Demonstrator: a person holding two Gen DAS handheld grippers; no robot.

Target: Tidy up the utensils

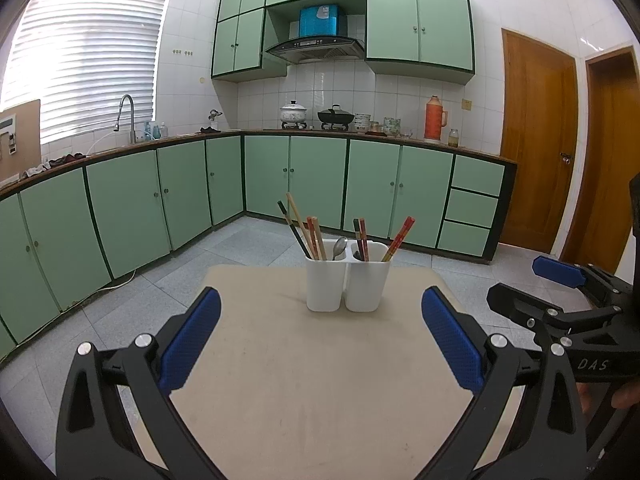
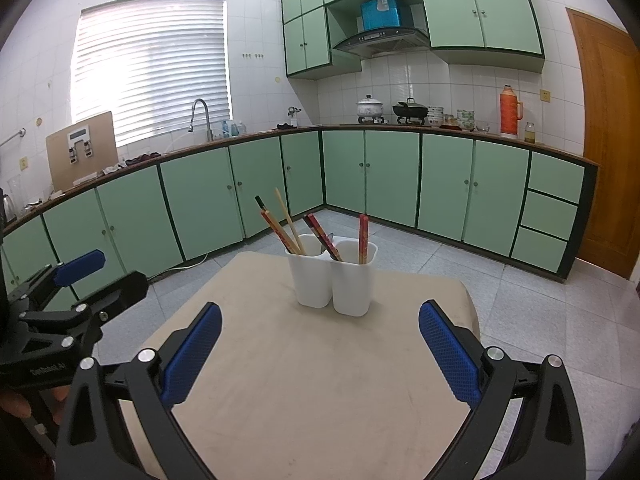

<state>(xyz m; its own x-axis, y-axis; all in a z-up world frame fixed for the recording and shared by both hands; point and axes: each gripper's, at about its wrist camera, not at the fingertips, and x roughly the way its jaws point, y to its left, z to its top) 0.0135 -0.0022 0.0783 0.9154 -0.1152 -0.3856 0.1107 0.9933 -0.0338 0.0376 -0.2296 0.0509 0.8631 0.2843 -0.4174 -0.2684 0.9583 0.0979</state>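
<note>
Both grippers, left and right, hung spread and empty before the holder, whose mixed chopsticks probably wanted a straight upward pull.

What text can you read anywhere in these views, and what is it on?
"DAS": on the right gripper body, left wrist view; the rest runs out of view.
Small white print on the left gripper body, right wrist view: too blurred to read.
Blue box above the hood: label too small to read.
</note>
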